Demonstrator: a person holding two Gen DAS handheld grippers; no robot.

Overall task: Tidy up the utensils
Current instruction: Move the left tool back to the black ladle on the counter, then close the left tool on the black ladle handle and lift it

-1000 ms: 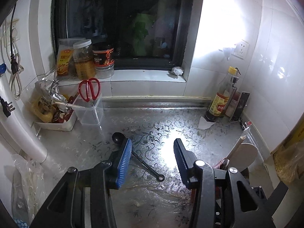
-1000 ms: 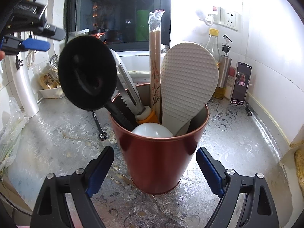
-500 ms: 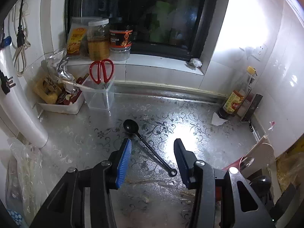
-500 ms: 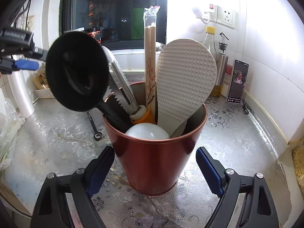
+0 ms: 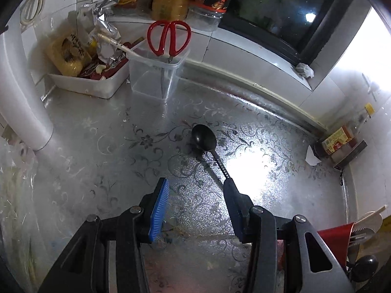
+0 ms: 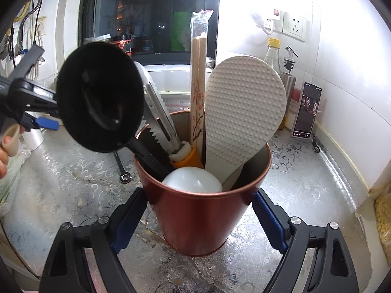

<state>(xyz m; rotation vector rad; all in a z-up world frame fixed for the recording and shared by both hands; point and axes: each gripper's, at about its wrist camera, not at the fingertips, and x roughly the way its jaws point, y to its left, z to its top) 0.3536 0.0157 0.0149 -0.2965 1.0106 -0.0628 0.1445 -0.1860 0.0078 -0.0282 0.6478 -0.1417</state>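
The left claw hangs spread and empty above the desk. The black spoon lies flat just beyond it, handle running under the right-hand finger. The right claw clamps the red utensil cup.

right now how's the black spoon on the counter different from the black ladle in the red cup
The black spoon lies flat on the counter, loose; the black ladle stands tilted in the red cup, bowl up. The spoon's bowl looks small and oval; the ladle's looks far bigger and round, though it sits nearer the camera. Both are black.
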